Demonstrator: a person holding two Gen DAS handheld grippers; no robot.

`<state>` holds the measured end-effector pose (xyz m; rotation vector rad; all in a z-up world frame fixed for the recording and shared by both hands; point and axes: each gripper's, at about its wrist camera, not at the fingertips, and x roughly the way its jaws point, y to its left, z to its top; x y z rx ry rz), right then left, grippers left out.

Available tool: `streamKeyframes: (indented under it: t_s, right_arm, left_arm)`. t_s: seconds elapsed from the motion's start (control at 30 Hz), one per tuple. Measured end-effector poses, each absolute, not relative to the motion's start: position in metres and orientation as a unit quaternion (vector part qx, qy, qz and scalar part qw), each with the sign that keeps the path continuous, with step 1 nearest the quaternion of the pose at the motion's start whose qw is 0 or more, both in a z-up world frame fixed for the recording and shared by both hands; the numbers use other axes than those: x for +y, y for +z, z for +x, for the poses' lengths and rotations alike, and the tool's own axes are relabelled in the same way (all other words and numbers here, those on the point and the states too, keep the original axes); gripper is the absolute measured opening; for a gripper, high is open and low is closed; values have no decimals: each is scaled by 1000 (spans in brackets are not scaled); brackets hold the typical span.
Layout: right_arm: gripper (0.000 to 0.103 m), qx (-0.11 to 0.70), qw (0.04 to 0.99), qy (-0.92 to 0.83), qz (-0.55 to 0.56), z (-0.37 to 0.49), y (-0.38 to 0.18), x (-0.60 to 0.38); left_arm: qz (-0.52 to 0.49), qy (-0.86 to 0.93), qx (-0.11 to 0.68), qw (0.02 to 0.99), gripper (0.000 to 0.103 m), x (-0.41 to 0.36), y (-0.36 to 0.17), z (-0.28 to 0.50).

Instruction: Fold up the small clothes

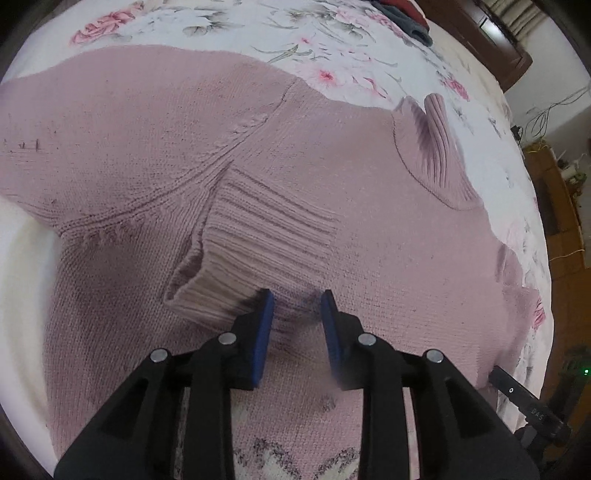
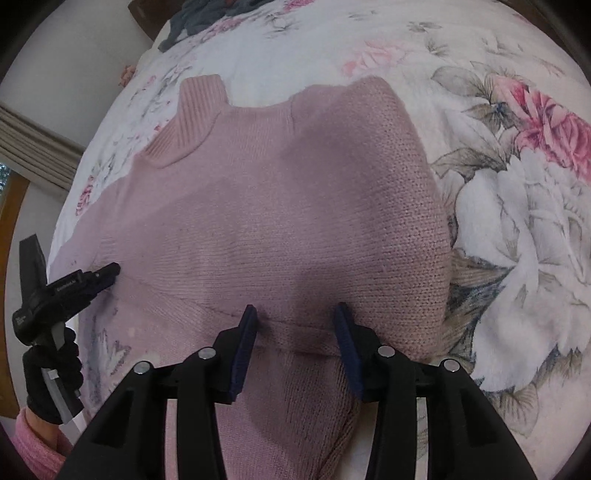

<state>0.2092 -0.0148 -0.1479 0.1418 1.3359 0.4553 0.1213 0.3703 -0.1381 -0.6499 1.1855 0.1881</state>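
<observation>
In the left wrist view we see the pink knitted sweater (image 1: 332, 229) spread on the bed (image 1: 229, 33), which has a floral cover. One sleeve is already folded in across the body, and its ribbed cuff (image 1: 258, 236) lies just in front of our left gripper (image 1: 297, 299). The fingers are spread apart with only flat knit between them, so they pinch nothing. The ribbed collar (image 1: 432, 147) points toward the far edge of the bed, where some dark clothes (image 1: 402, 14) lie.

In the right wrist view our right gripper (image 2: 295, 314) hovers low over a fold line of the sweater (image 2: 277, 206), with its fingers spread and empty too. This side looks folded over as well, with a rounded edge near the printed rose (image 2: 546, 129). Only this view shows the left gripper (image 2: 107, 271) from outside, touching the fabric, held by a gloved hand (image 2: 51, 373).

We judge that the sleeves are in and the body folds are left.
</observation>
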Motion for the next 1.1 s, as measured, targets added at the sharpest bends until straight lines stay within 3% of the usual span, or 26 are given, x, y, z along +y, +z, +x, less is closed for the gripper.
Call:
streamKeyframes:
  t_s: [0.13, 0.27, 0.37, 0.73, 0.93, 1.1]
  right_arm:
    - [44, 616, 760, 200, 61, 210, -138, -11]
    - [49, 587, 777, 222, 52, 195, -109, 1]
    - [55, 573, 778, 254, 43, 181, -95, 16]
    - [56, 584, 768, 262, 16, 169, -117, 45]
    - [56, 596, 765, 244, 8, 173, -135, 36]
    - [56, 598, 765, 241, -2, 172, -144, 38]
  left_arm:
    - [-284, 84, 551, 780, 28, 369, -130, 120]
    - [-273, 86, 512, 809, 43, 385, -98, 101]
    - [-280, 115, 492, 816, 45, 426, -86, 74]
    - [-418, 309, 418, 745, 45, 648, -113, -35]
    - [-517, 294, 326, 734, 45, 698, -130, -48]
    - [-548, 292, 296, 726, 45, 716, -137, -36]
